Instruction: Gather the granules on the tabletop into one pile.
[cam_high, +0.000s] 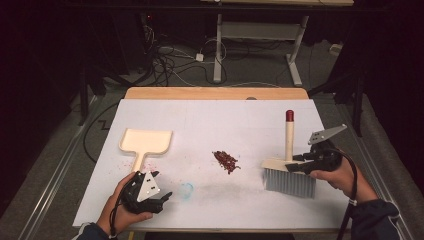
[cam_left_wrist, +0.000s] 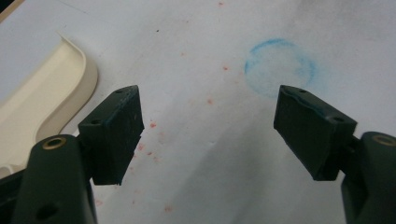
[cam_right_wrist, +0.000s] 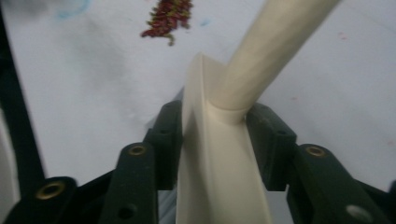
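a: item one? left tongs (cam_high: 167, 195), near the front left corner of the worktop (cam_high: 250, 200). jaws wide apart, nothing between them, resting low over bare white surface.

b: noted. beside them?

a: dustpan (cam_high: 146, 141), cream plastic, lying flat toward the left edge, handle pointing at the front edge and ending just by the left hand (cam_high: 125, 200). seen again in the left gripper view as a cream rim (cam_left_wrist: 70, 79) off to one side of the jaws, not touched.

b: marks on the surface?

a: faint blue ring (cam_high: 187, 190) just ahead of the left tongs, also in the left gripper view (cam_left_wrist: 280, 67). scattered pink specks around it.

b: item two?

a: right tongs (cam_high: 295, 162), toward the right edge. jaws either side of the brush (cam_high: 290, 177), at the cream back where the handle joins. in the right gripper view both pads lie against that cream block (cam_right_wrist: 219, 172); clamped on it, as far as can be told.

b: brush details?

a: grey bristles down on the worktop, cream handle standing up and away from the front edge, dark red cap (cam_high: 289, 116) at its tip. right hand (cam_high: 340, 175) behind it.

b: anything else?

a: small heap of dark red crumbs (cam_high: 226, 161), about mid-worktop, between dustpan and brush, well apart from both. visible in the right gripper view (cam_right_wrist: 169, 17), beyond the brush.
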